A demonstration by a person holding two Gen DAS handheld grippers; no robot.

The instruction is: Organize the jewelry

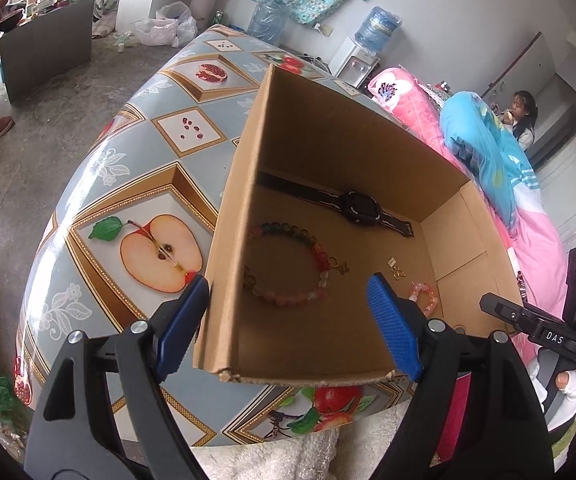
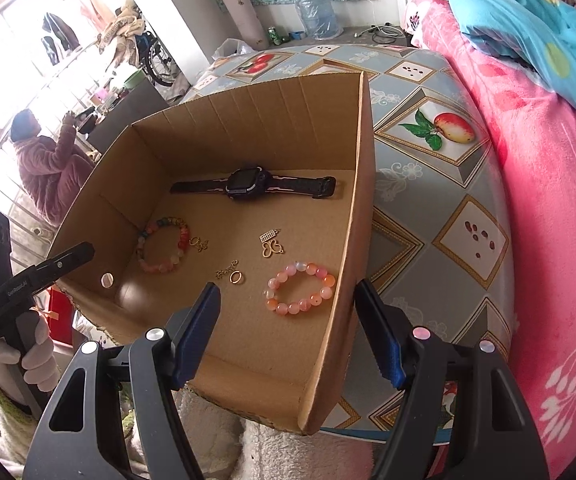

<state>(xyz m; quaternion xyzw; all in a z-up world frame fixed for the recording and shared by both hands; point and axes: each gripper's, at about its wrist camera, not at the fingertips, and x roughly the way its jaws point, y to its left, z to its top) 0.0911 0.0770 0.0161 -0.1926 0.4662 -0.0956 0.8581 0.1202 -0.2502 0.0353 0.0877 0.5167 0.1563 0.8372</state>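
Left wrist view: the left gripper (image 1: 288, 300) and right gripper (image 2: 286, 320) are straddling opposite walls of the cardboard box (image 1: 328, 136) with jaws wide, unclamped, apparently for repositioning it; watch (image 1: 362, 208) and bead bracelets (image 2: 300, 290) are lying inside.

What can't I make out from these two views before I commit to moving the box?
- Left wrist view: the left gripper straddles the cardboard box wall; pad contact unclear.
- Same view: the pink bead bracelet is partly hidden by a gripper finger.
- Right wrist view: the right gripper straddles the opposite wall; contact also unclear.
- Both views: the box's near edge hangs past the table; what lies beneath is hidden.
- The gold charms are too small to identify.
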